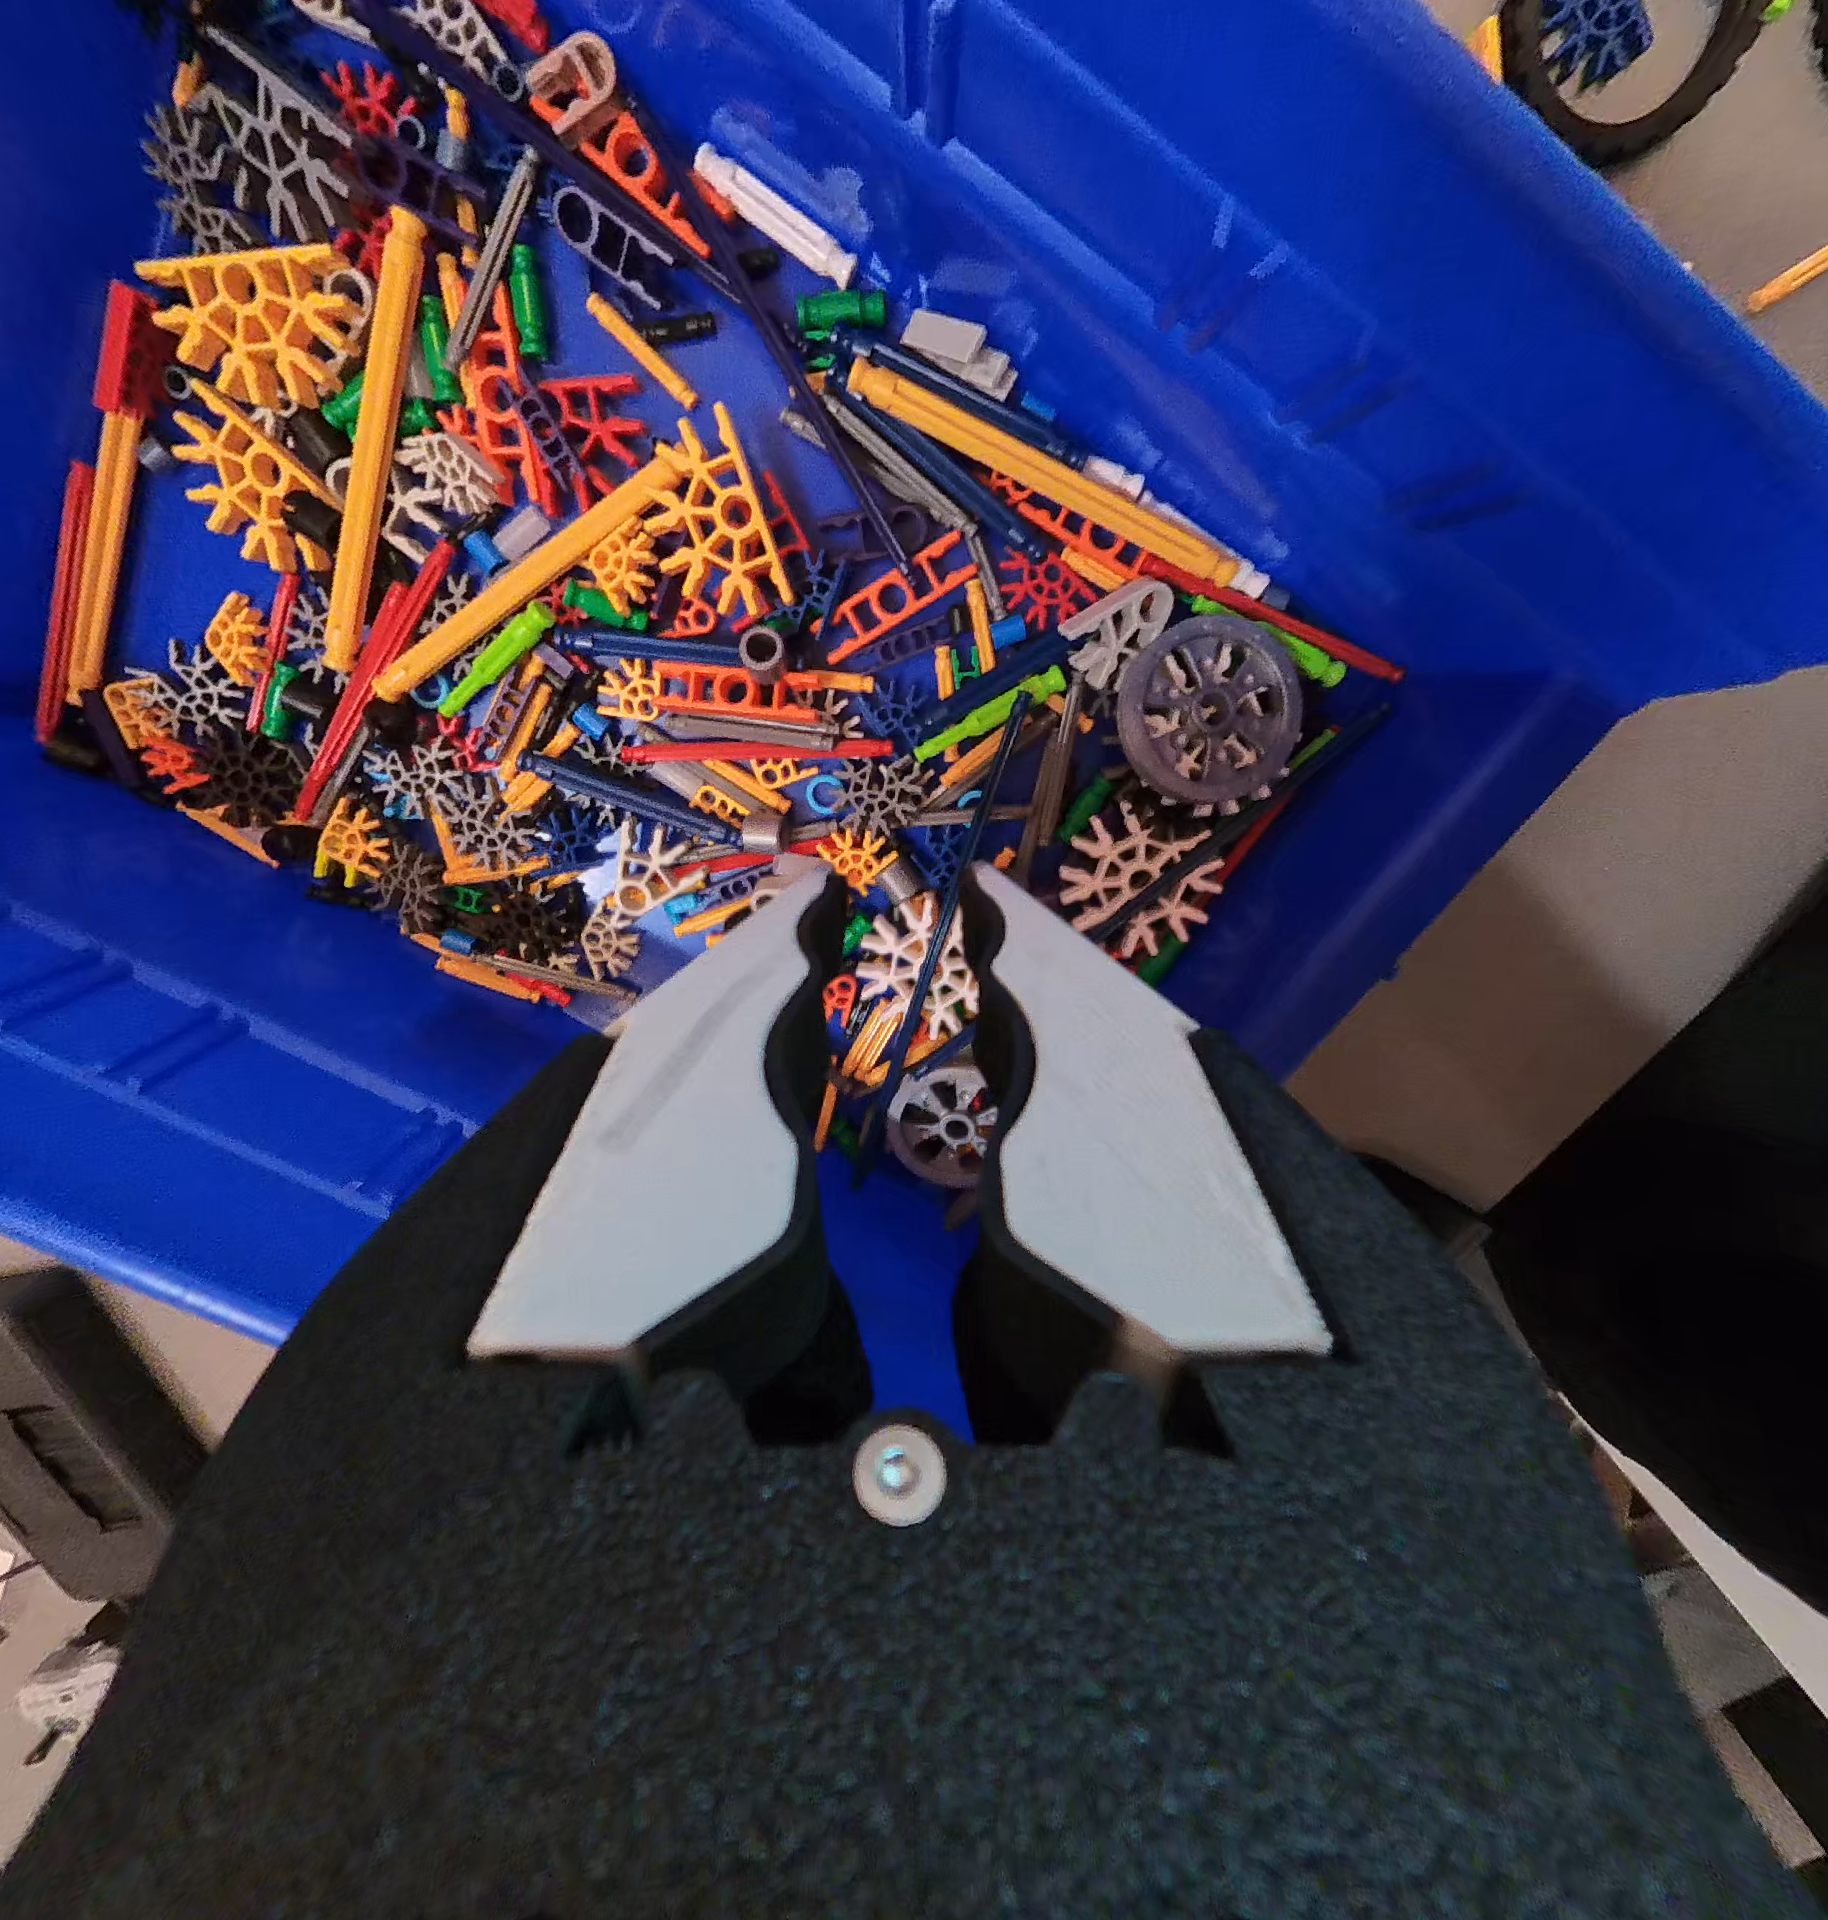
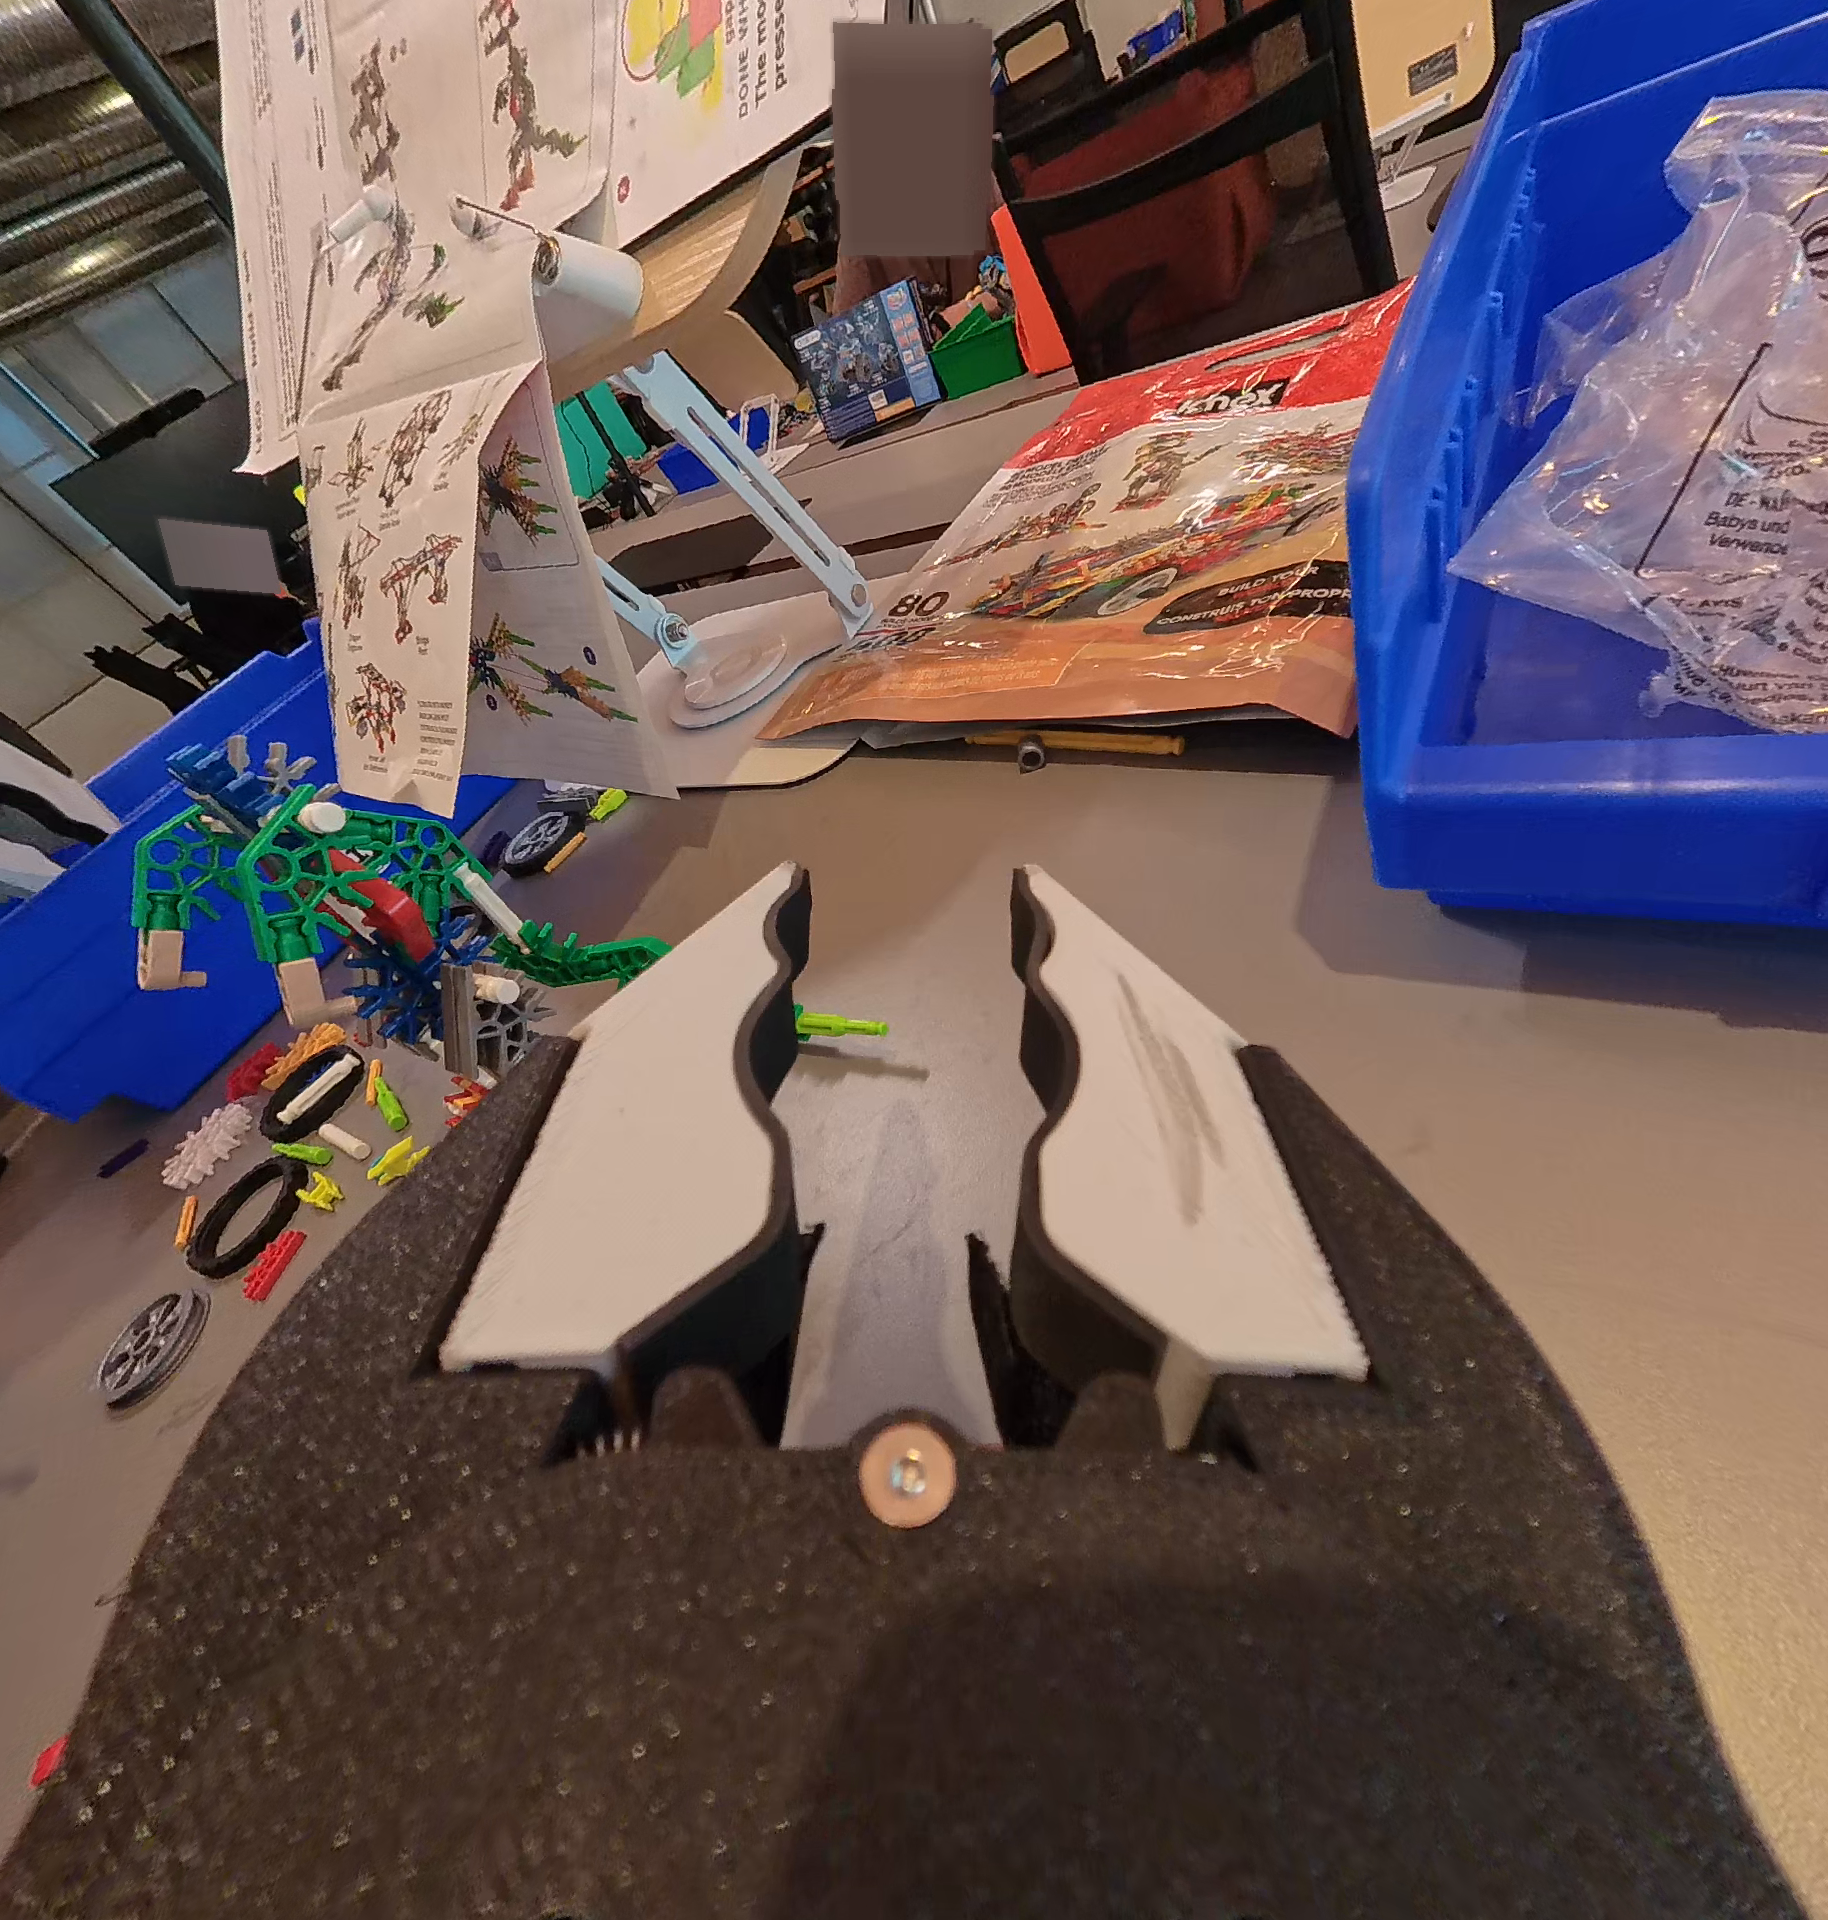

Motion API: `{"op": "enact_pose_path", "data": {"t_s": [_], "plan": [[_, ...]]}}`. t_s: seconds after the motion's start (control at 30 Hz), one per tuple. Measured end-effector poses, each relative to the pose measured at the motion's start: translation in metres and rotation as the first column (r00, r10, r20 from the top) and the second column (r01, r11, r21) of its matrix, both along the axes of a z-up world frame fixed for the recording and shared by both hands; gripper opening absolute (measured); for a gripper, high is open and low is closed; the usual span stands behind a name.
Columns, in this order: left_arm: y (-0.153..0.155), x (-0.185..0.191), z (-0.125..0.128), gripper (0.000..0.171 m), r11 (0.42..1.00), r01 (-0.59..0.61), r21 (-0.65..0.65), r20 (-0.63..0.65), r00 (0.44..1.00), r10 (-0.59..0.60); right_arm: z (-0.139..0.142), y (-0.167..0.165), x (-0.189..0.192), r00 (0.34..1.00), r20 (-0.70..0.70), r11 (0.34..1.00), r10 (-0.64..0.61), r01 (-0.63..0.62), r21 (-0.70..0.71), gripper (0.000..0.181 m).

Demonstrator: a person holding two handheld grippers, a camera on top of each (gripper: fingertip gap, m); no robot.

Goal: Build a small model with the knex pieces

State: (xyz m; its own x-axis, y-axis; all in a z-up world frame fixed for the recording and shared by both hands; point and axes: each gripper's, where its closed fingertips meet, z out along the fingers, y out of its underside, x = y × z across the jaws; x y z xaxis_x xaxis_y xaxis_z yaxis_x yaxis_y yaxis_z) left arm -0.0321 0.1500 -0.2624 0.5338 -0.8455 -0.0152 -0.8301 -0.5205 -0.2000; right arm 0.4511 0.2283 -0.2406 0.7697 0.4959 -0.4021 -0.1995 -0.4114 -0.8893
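Observation:
In the left wrist view my left gripper (image 1: 899,878) is open and empty. It hangs over a blue bin (image 1: 1149,260) filled with a pile of coloured construction-toy rods, connectors and wheels. A white snowflake connector (image 1: 915,961) and a thin dark blue rod (image 1: 977,800) show between its fingers, and a small grey wheel (image 1: 946,1127) lies below them. A bigger grey wheel (image 1: 1209,717) lies to the right. In the right wrist view my right gripper (image 2: 910,878) is open and empty above the grey table (image 2: 1409,1143). A short lime green rod (image 2: 839,1027) lies by its left finger.
A green and blue toy model (image 2: 297,894) stands at the left with loose pieces and black tyres (image 2: 240,1216) around it. A blue bin (image 2: 1512,810) holding clear plastic bags is at the right. Instruction sheets (image 2: 453,582) hang on a stand, and an orange package (image 2: 1097,582) lies behind. My right fingertips sit around 50 cm from my left ones.

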Motion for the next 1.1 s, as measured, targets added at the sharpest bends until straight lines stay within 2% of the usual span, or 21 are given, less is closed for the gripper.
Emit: {"op": "enact_pose_path", "data": {"t_s": [0.2, 0.5, 0.57, 0.67, 0.83, 1.1], "plan": [[0.015, 0.011, -0.003, 0.022, 0.999, 0.003, 0.04, 0.011, 1.0, -0.004, 0.0, 0.0, 0.0, 1.0, -0.001, 1.0, 0.001, -0.001, 0.002, 0.038], [0.084, 0.025, 0.001, 0.045, 0.975, -0.126, 0.185, 0.092, 0.99, 0.11, 0.002, 0.0, 0.001, 1.0, -0.006, 1.0, -0.001, 0.001, 0.01, 0.039], [0.092, 0.025, 0.004, 0.049, 0.976, -0.127, 0.18, 0.11, 0.988, 0.108, 0.002, -0.001, 0.001, 1.0, -0.007, 1.0, 0.0, 0.0, 0.012, 0.039], [0.101, 0.012, 0.016, 0.051, 0.974, -0.105, 0.2, 0.07, 0.993, 0.093, 0.003, -0.001, 0.001, 1.0, -0.011, 1.0, 0.001, -0.001, 0.015, 0.039], [0.1, -0.015, 0.027, 0.056, 0.978, -0.107, 0.181, 0.006, 0.994, 0.108, 0.004, -0.001, 0.001, 1.0, -0.016, 1.0, 0.001, 0.0, 0.02, 0.039], [0.087, -0.027, 0.022, 0.057, 0.988, -0.082, 0.133, -0.044, 0.995, 0.089, 0.004, -0.001, 0.002, 1.0, -0.015, 1.0, -0.001, 0.002, 0.023, 0.039]]}}
